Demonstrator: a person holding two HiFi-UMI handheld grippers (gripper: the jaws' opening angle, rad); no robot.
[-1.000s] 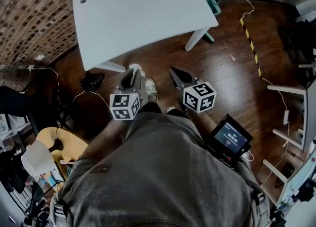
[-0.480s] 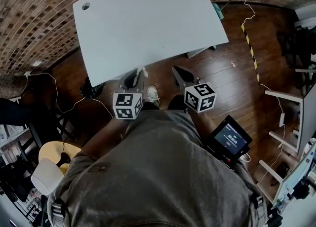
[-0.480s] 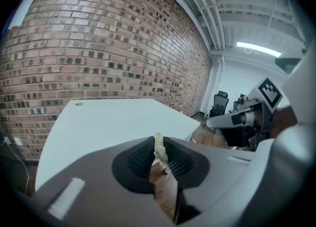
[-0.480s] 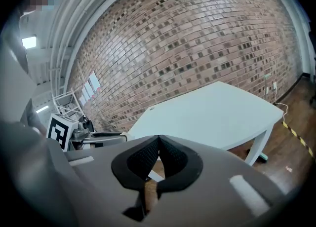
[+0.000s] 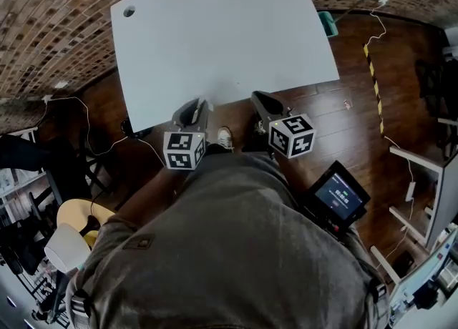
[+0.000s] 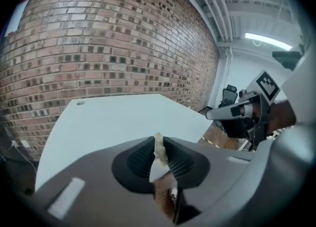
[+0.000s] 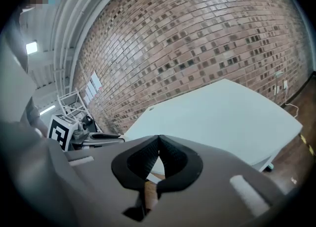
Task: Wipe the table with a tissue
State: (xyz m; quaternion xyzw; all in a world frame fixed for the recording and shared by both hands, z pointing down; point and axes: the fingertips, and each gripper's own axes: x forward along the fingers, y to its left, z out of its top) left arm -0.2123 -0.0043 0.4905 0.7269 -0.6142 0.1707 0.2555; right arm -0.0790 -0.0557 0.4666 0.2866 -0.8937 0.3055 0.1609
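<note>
- The left gripper (image 5: 195, 109) sits just left of centre in the head view, its tip over the near edge of the table (image 5: 215, 27).
- In the left gripper view its jaws are pressed together on a small, crumpled strip of tissue (image 6: 159, 148). The strip stands up out of the seam between the pads, in the lower middle of that frame.
- The right gripper (image 5: 260, 101) is just right of centre in the head view, also at the table's near edge and level with the left one.
- Its own view shows the jaws closed against each other with nothing between them (only a thin seam where the pads meet).
- The table is white and bare, filling the upper middle of the head view, with a small round hole (image 5: 129, 11) near its upper-left corner.
- A brick wall (image 5: 50, 27) curves along the top and upper left of the head view.
- Dark wooden floor (image 5: 358, 106) runs down the right side.
- The person's grey shirt (image 5: 229, 249) fills the bottom half, and a shoe (image 5: 225, 136) shows between the two grippers.
- A small lit screen (image 5: 338, 194) sits at the lower right beside the shirt.
</note>
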